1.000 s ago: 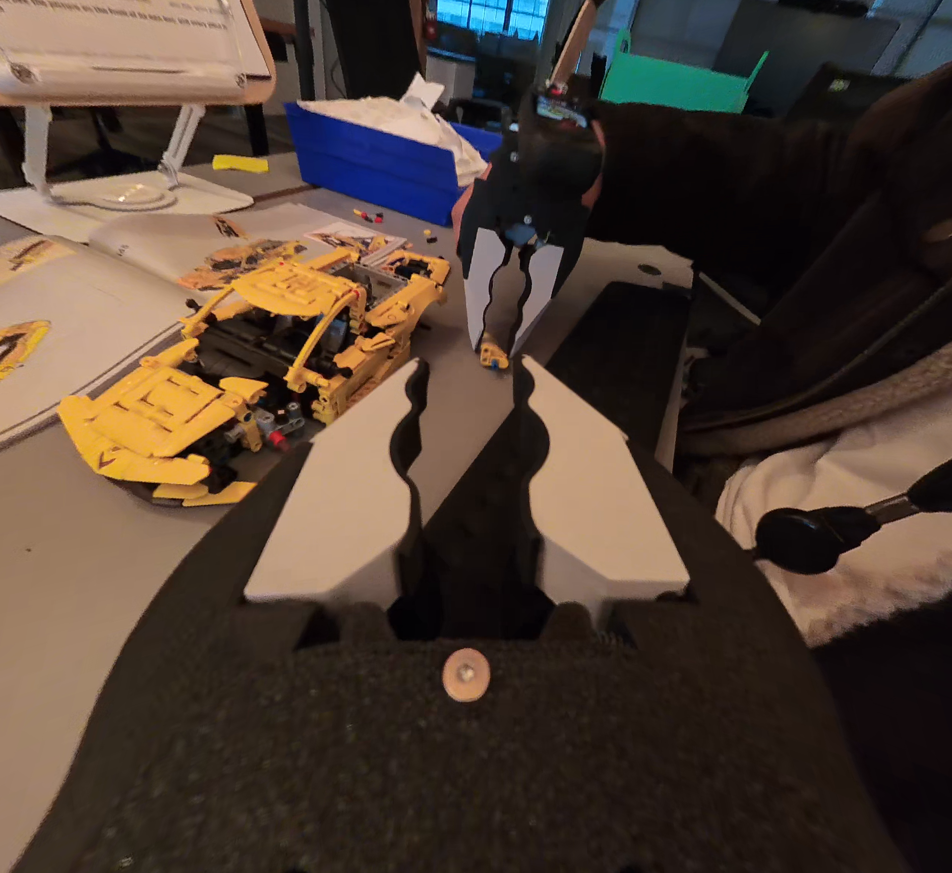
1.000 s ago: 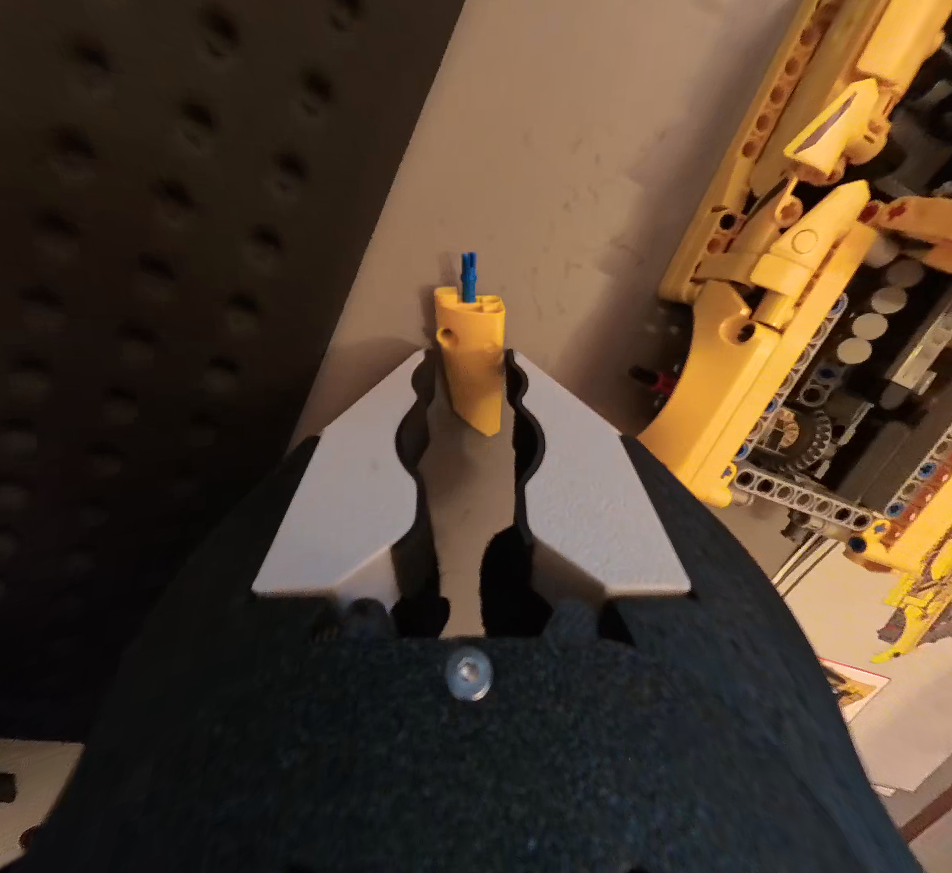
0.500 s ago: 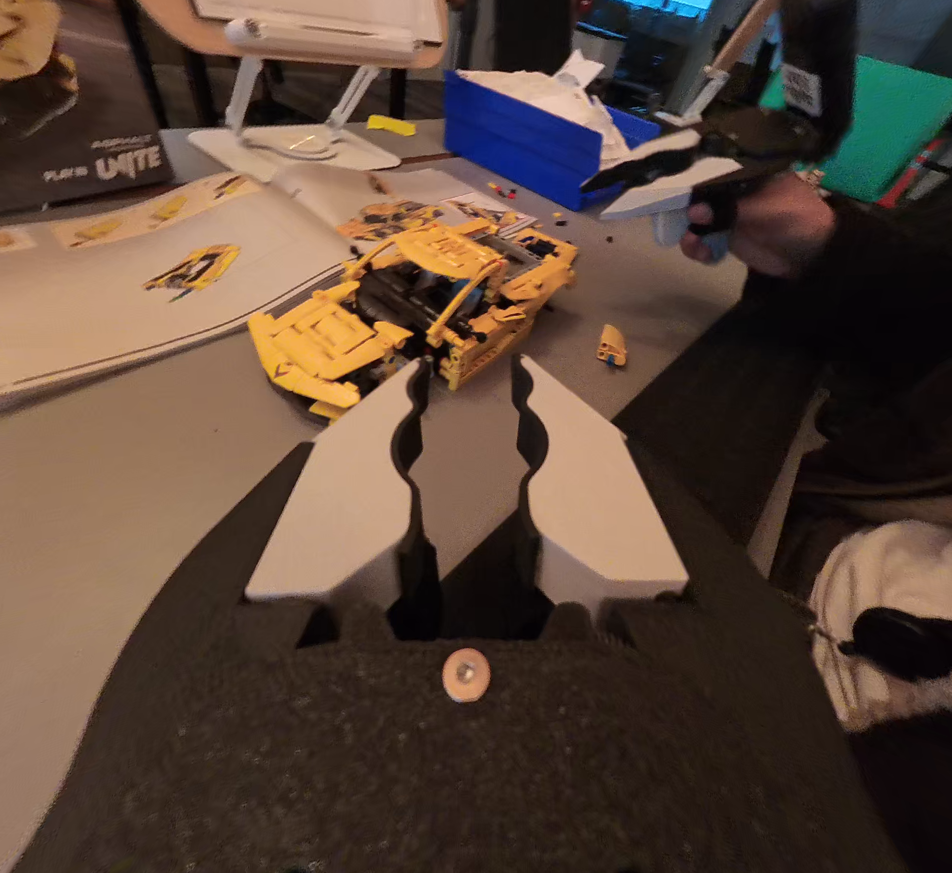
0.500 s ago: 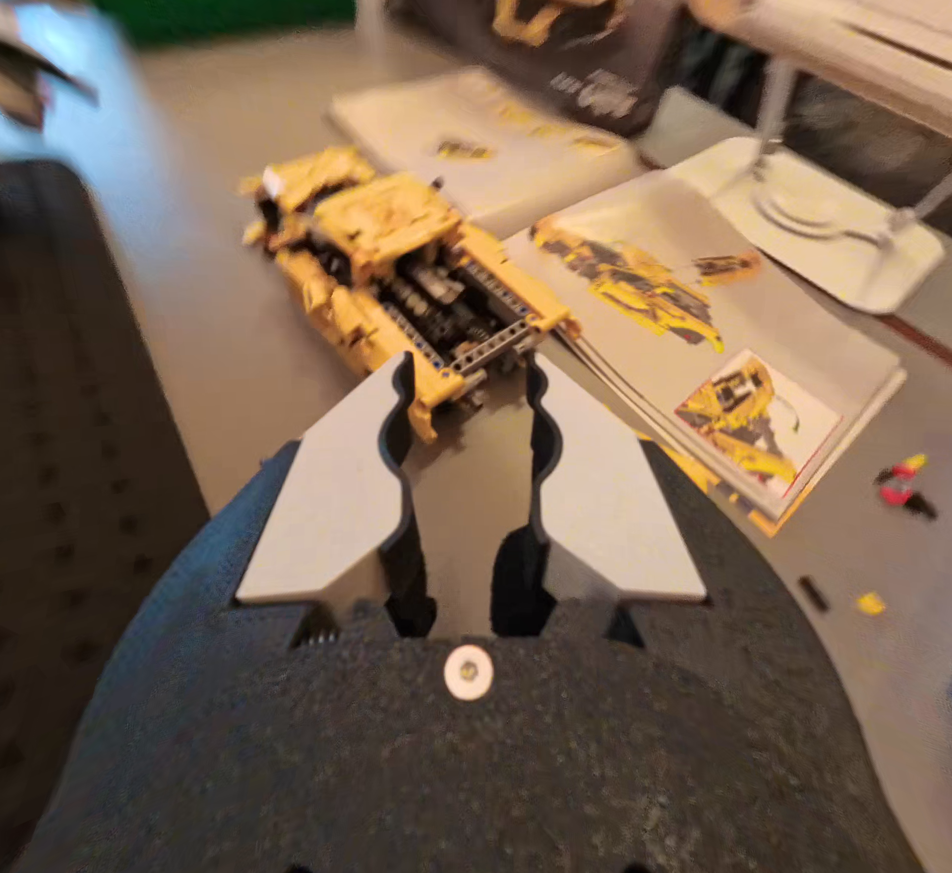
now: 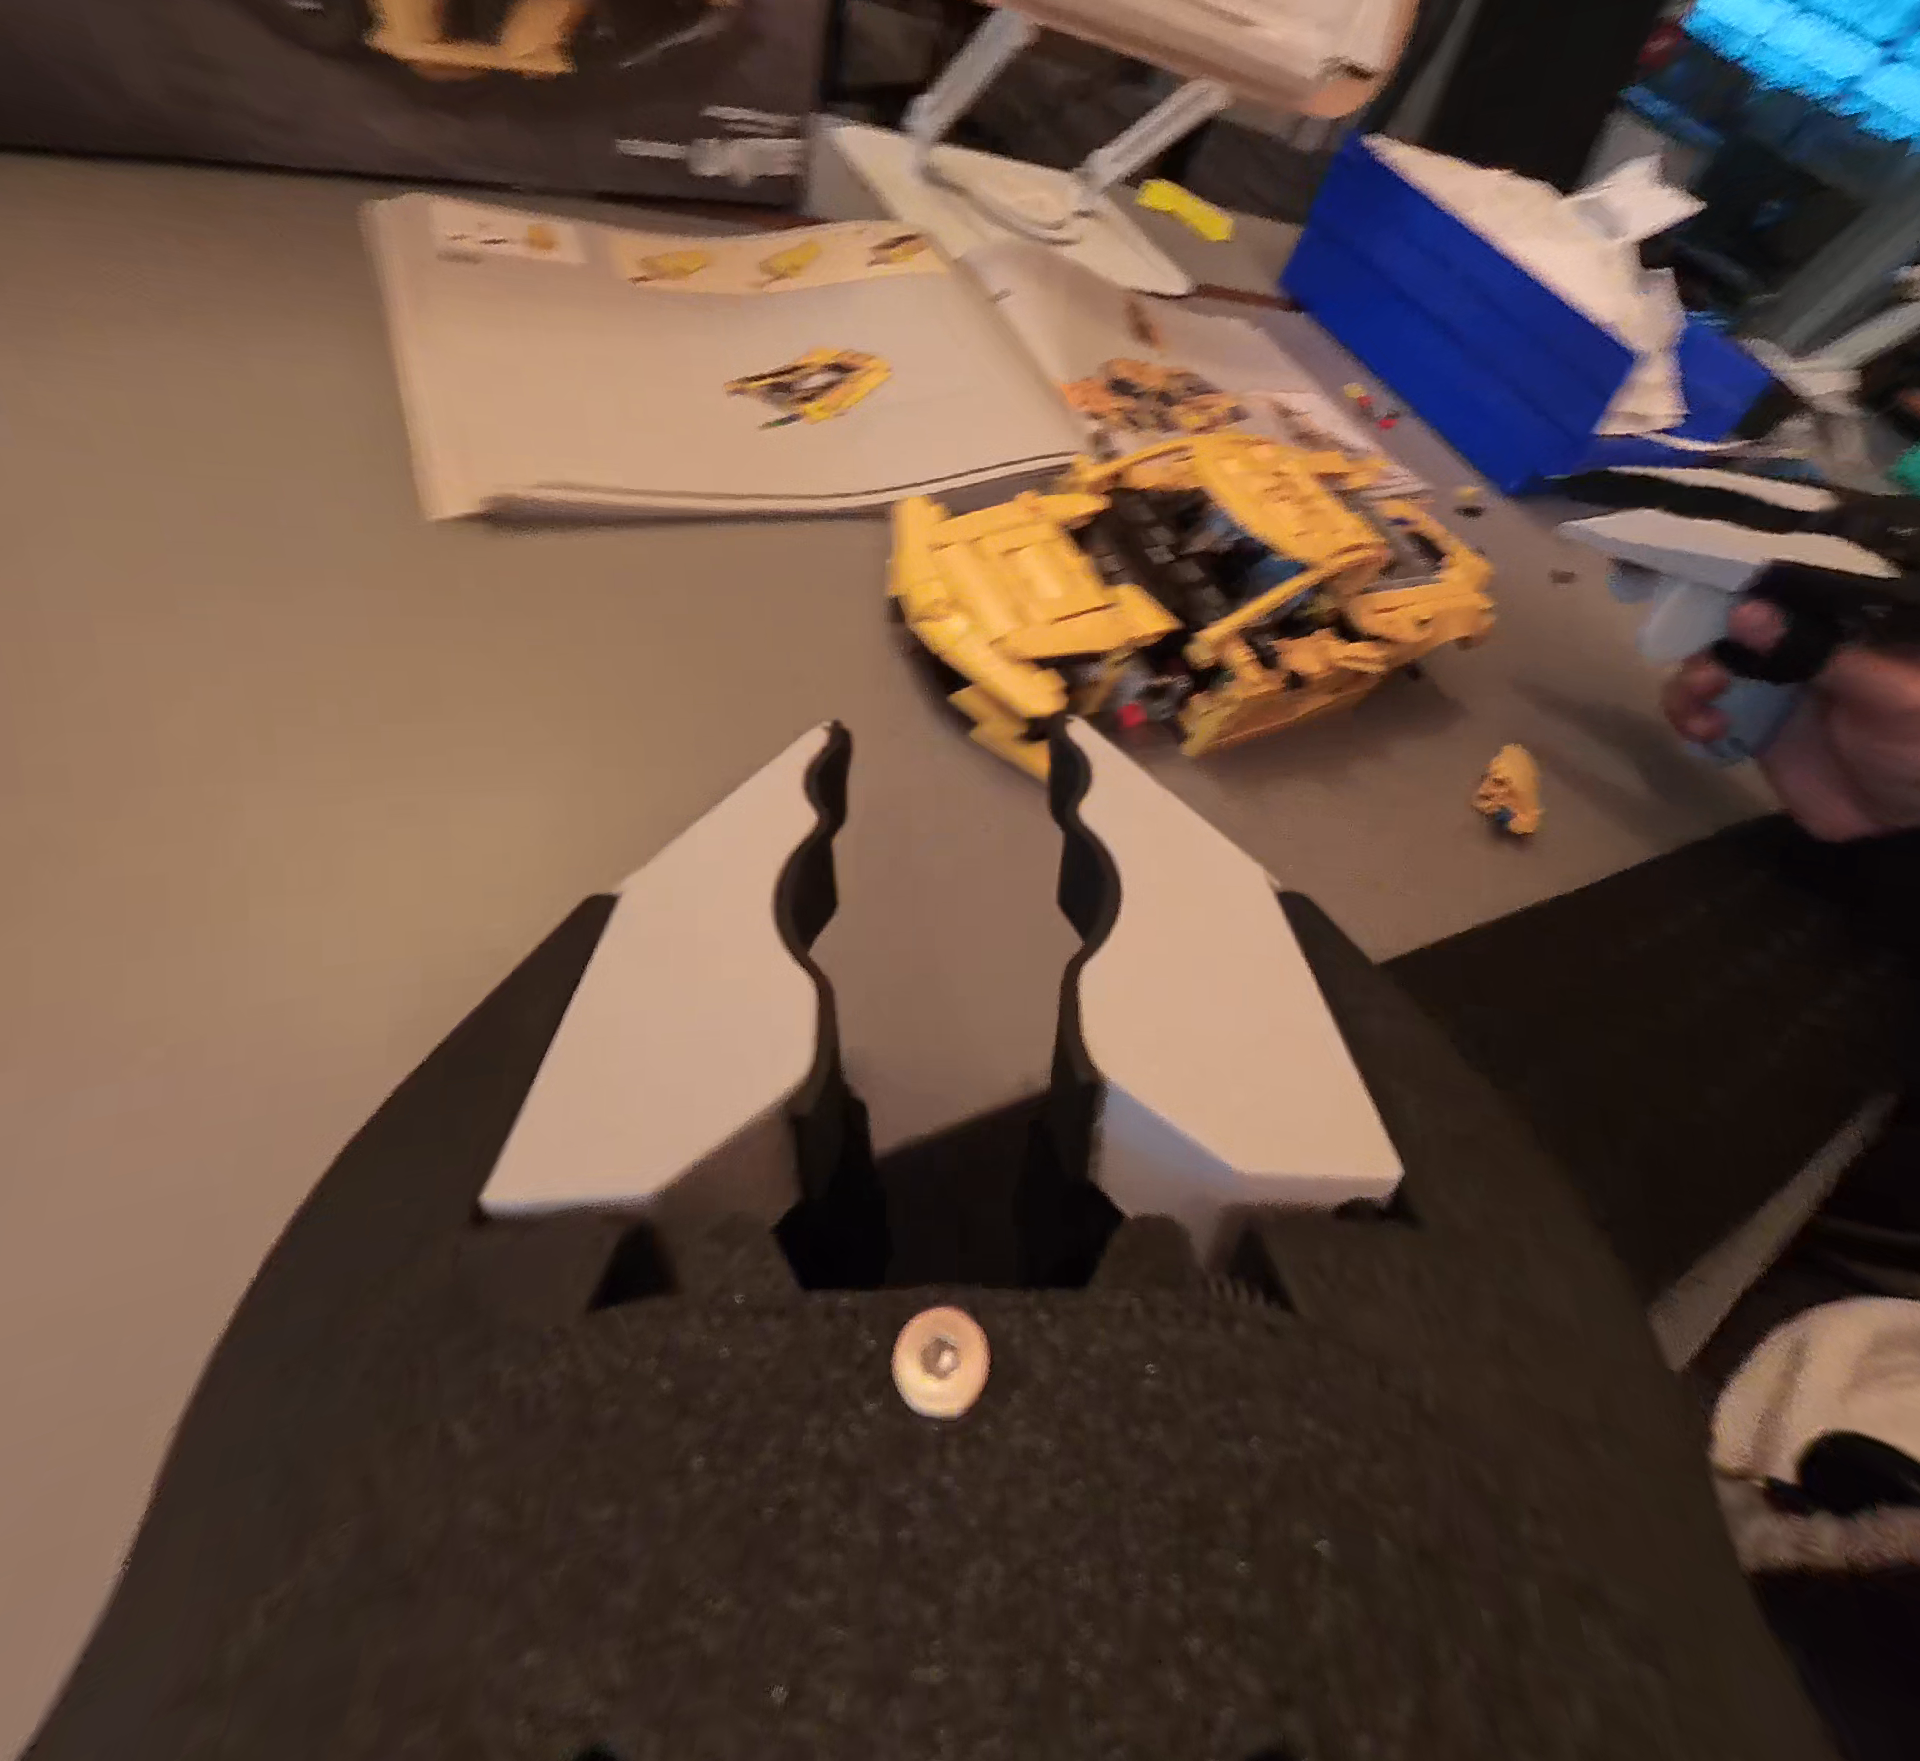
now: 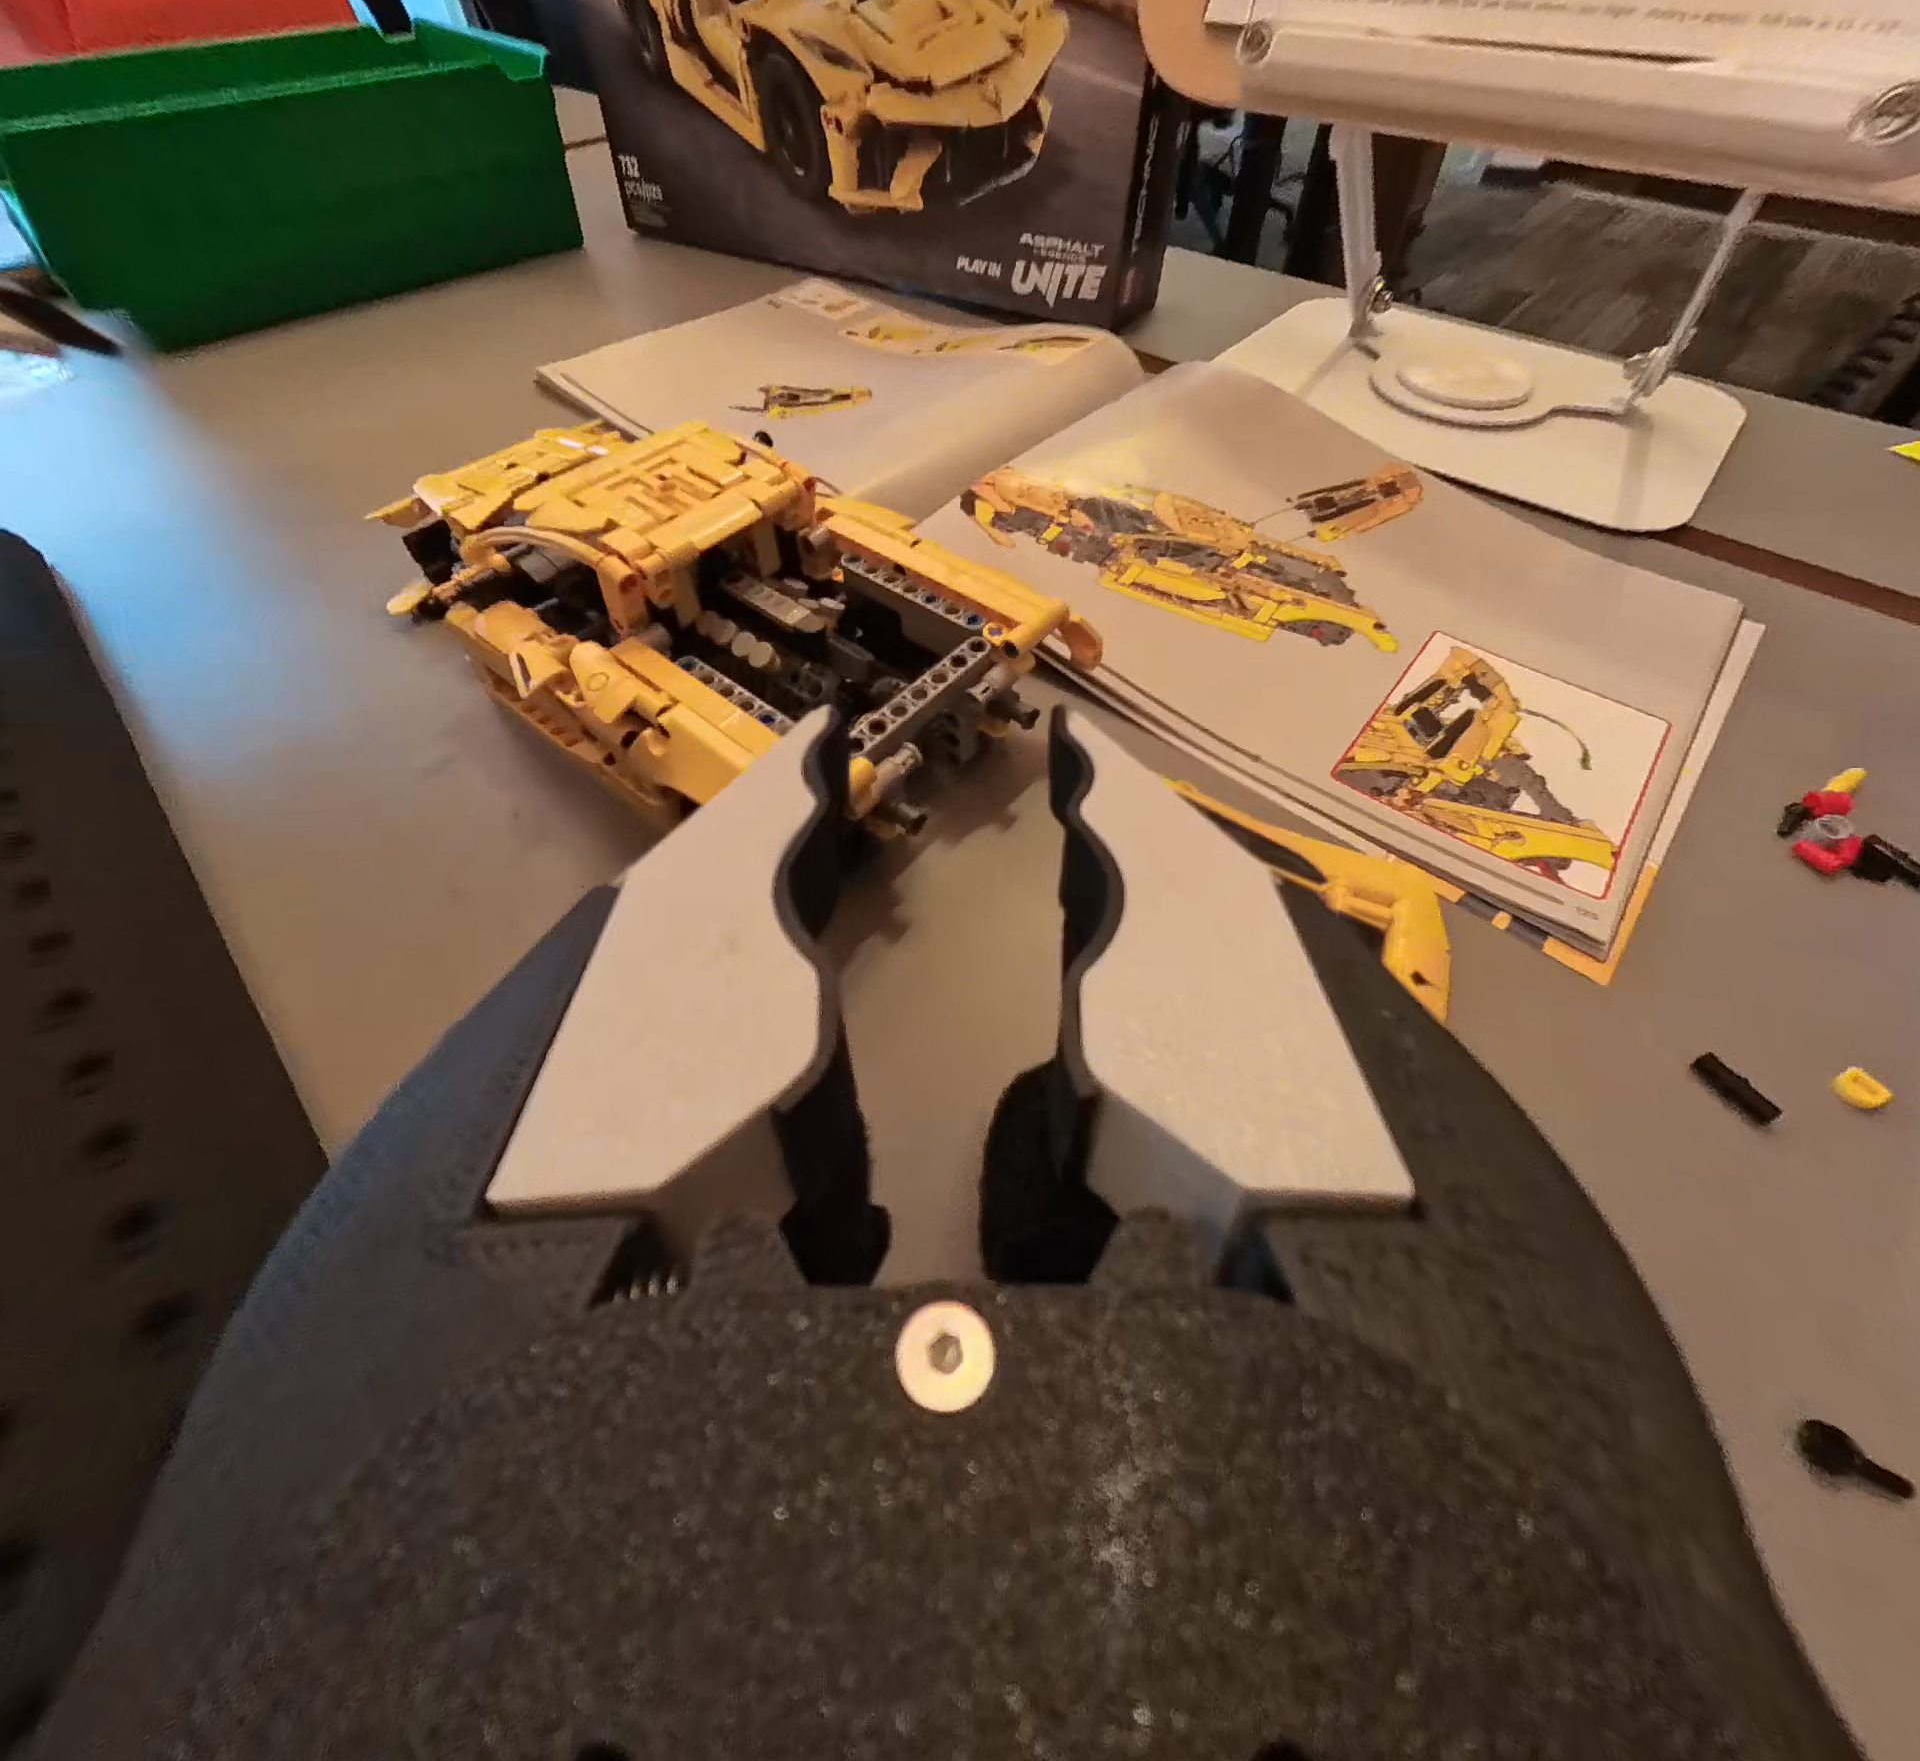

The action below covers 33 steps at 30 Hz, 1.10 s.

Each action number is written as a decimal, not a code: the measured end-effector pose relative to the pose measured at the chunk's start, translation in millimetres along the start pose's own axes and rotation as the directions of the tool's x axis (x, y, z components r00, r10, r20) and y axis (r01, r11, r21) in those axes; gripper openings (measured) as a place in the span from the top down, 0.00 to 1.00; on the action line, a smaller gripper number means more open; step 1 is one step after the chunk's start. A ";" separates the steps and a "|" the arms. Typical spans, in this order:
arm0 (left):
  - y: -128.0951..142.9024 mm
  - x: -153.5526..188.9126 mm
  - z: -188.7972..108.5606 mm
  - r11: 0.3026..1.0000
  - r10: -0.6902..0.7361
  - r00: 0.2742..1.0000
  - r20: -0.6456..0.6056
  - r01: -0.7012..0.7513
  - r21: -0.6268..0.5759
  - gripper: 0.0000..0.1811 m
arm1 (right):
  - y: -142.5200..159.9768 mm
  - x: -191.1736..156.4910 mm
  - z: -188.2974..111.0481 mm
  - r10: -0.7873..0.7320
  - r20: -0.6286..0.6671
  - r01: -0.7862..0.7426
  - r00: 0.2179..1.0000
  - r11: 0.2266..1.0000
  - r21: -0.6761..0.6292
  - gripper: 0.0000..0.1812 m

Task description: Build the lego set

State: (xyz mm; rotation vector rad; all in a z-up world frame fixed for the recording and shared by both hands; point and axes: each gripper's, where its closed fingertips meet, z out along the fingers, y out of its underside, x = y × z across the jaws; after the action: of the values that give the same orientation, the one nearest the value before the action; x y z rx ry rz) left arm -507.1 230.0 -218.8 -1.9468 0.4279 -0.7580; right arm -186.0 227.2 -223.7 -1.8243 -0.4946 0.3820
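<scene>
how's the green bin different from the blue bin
The green bin sits at the table's far end beside the set's box; the blue bin stands beyond the yellow car. The blue bin overflows with white wrapping; nothing shows above the green bin's rim. Both are plastic, open-topped.

Right gripper: lego car blocks dead ahead, open manual ahead-right; bare table left.

Both grippers agape, empty
</scene>
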 end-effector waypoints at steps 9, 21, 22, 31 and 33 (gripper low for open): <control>52.8 -219.9 -199.4 0.978 0.020 0.741 0.671 0.124 -0.167 0.39 | 11.3 -4.7 9.3 -0.045 0.016 0.046 0.999 0.996 -0.070 0.82; 79.2 -273.9 -206.1 0.954 -0.028 0.704 0.709 0.230 -0.191 0.30 | 17.0 2.2 8.2 0.035 0.021 -0.033 0.999 0.996 -0.082 0.85; 79.1 -273.3 -205.7 0.956 -0.025 0.705 0.709 0.223 -0.188 0.31 | 18.2 1.7 8.9 0.034 0.024 -0.032 0.999 0.996 -0.089 0.85; 79.4 -263.7 -203.5 0.951 -0.031 0.690 0.723 0.242 -0.191 0.40 | 23.1 -3.9 11.5 -0.004 0.038 0.008 0.999 0.993 -0.117 0.86; 79.9 -261.9 -203.6 0.949 -0.031 0.688 0.725 0.248 -0.196 0.41 | 22.8 -4.5 11.5 -0.004 0.041 0.009 0.999 0.993 -0.116 0.86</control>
State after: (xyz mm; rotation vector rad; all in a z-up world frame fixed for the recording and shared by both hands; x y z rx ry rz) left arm -836.3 209.6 -306.0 -2.3792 -0.1164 0.0374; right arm -192.3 228.3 -248.9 -1.9297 -0.5604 0.3936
